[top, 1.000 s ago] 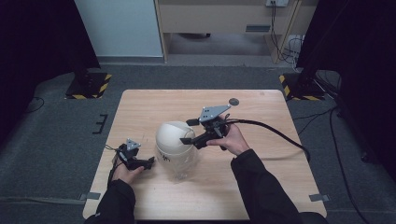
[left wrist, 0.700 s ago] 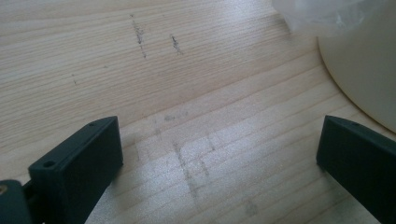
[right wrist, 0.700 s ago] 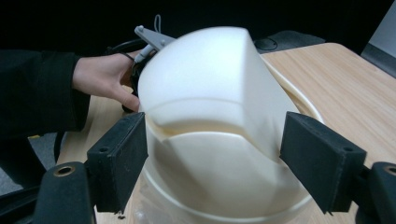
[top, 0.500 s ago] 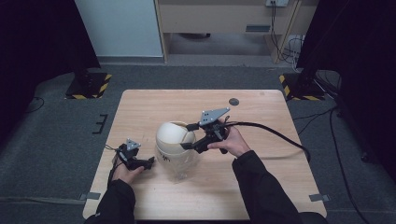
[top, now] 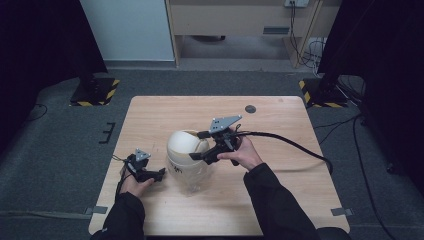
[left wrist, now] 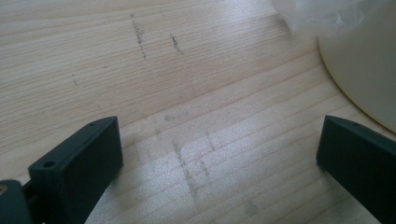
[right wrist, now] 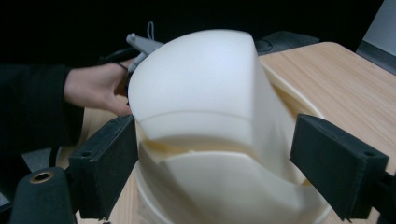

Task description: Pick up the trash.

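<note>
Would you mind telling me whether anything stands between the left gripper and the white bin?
Nothing visible does. The left gripper rests open on the table just left of the white bin, with bare wood between its jaws and the bin's wall in its own view.

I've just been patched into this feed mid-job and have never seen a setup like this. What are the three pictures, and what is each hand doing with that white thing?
There is no robot arm: a person at a wooden table holds a two-jaw gripper in each hand. The high view looks down from above. The other two pictures come from cameras riding on the grippers, looking along their black jaws.

In the middle stands a cream bin with a rounded swing lid. The right gripper is at that lid; its jaws have just been opening and stand either side of it, the left pad close against it, the right pad clear, so nothing is clamped. The left gripper rests low beside the bin, jaws open over bare wood.
</note>
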Motion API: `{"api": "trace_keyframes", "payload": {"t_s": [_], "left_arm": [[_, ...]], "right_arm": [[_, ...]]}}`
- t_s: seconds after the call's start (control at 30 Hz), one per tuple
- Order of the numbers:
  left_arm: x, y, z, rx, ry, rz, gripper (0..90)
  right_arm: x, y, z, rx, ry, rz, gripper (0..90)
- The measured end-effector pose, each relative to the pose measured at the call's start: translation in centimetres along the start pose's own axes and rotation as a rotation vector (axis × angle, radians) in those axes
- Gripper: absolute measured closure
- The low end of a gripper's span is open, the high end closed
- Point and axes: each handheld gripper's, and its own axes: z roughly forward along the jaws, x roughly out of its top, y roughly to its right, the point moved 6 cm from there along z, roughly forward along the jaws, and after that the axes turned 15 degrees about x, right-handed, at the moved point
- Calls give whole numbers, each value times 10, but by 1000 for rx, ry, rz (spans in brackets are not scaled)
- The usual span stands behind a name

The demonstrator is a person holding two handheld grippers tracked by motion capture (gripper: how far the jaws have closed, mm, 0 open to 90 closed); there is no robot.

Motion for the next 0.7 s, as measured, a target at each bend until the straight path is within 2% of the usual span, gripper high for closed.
{"api": "trace_keyframes", "payload": {"t_s": [0.17,0.53,0.7], "left_arm": [[0,0,0,0,0,0,0],[0,0,0,0,0,0,0],[0,0,0,2,0,-1,0]], "right_arm": [[8,2,-6,-22,43,9,154],[18,3,-22,-71,68,-8,197],[28,-2,-38,-86,96,-20,207]]}}
